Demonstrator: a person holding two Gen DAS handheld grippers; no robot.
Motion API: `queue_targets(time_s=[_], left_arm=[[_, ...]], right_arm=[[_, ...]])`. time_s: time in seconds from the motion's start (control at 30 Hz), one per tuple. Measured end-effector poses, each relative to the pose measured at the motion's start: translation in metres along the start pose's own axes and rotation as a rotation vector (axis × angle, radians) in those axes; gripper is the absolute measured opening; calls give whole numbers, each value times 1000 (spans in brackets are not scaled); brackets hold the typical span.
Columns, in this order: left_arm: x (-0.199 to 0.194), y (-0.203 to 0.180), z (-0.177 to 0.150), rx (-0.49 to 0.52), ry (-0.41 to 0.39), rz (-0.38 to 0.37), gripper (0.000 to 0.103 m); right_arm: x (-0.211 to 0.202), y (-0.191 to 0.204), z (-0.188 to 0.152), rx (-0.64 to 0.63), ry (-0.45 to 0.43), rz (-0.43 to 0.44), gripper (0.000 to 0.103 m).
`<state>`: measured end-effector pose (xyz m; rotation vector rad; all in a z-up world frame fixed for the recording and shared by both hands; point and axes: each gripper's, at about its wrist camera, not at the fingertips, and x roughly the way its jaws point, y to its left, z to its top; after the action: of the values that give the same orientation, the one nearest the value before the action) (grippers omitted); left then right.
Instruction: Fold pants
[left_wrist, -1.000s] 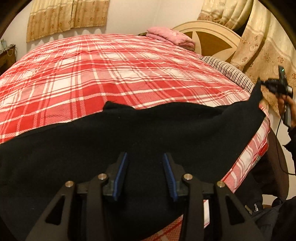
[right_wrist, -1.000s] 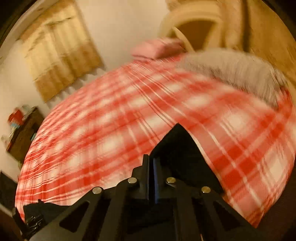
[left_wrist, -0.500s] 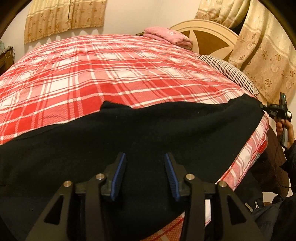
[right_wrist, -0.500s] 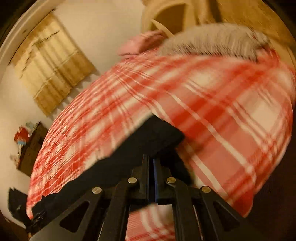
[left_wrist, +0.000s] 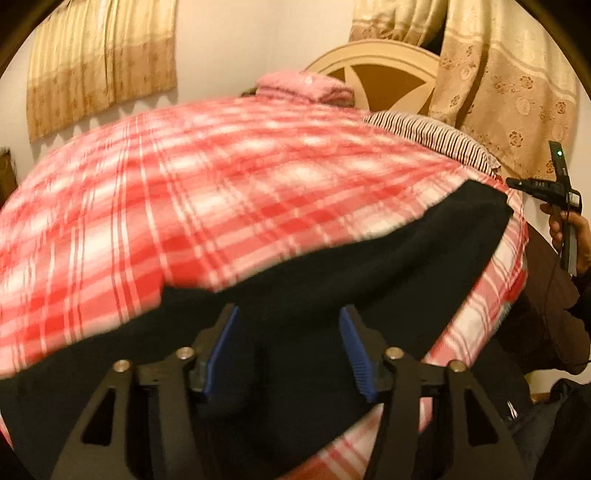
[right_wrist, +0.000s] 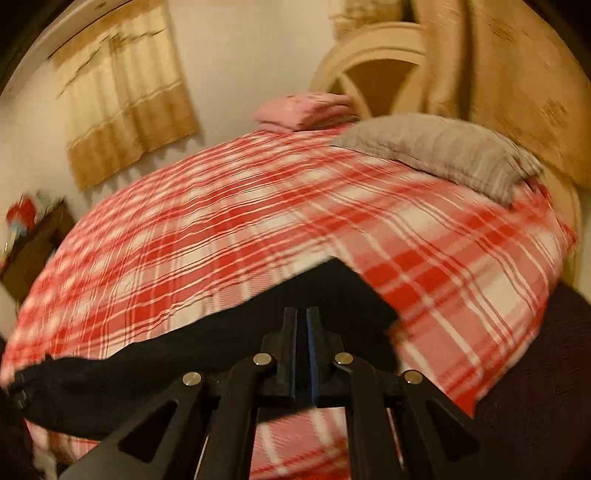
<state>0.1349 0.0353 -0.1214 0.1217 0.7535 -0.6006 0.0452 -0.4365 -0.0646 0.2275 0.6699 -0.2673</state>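
Observation:
Black pants (left_wrist: 369, 266) lie along the near edge of a bed with a red and white plaid cover (left_wrist: 221, 192). My left gripper (left_wrist: 288, 343) is open, its blue pads just over the black cloth, which bunches up between them. My right gripper (right_wrist: 301, 325) has its jaws shut; black cloth (right_wrist: 221, 343) lies under and in front of them, and I cannot tell whether it is still pinched. In the left wrist view the right gripper (left_wrist: 517, 183) sits just off the pants' far right corner.
A striped pillow (left_wrist: 424, 136) and a folded pink cloth (left_wrist: 303, 86) lie by the cream headboard (left_wrist: 373, 66). Beige curtains (left_wrist: 509, 92) hang on the right and the back wall. A dark wooden cabinet (right_wrist: 33, 243) stands at the far left. Dark clothing lies below the bed's edge.
The right gripper lowered the lifted pants corner onto the bed and pulled back. The left gripper tilted down and nearer the cloth; the pants now lie lower and flatter.

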Motion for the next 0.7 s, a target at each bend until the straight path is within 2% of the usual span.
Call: queue_targets(time_s=[0.03,0.07,0.1,0.13,0.2,0.33,0.5,0.53,0.57,0.63,0.67,0.7], left_arm=[[4,3,8,14,-3,-1,61],[9,5,14,23,-2,8,61],[17,8,23,38,10,17,61],[24,10,29,48,25,3,61],[39,14,39,51,51,-44,61],[71,2,50,107,129,-147,61],[105,-14,47,130,228,-198,47],[107,-16,45,137,240,-203,41],[109,-20,41,153,247,-201,37],[104,-22,36,177,236,-188,33],[102,-23,36,180,236,-190,25],[100,-23,35,183,235,-195,21]], right_arm=[[4,5,2,-13,1,0,23],[11,9,6,-25,8,-1,56],[15,11,7,-30,16,-1,71],[20,14,7,-30,23,1,76],[30,13,8,-28,41,2,76],[42,3,10,-54,60,-65,76],[65,-38,17,10,144,-103,76],[70,-44,16,21,165,-93,75],[72,-50,15,31,184,-85,73],[70,-60,11,51,195,-68,55],[68,-63,9,57,197,-56,50],[67,-65,8,57,196,-47,47]])
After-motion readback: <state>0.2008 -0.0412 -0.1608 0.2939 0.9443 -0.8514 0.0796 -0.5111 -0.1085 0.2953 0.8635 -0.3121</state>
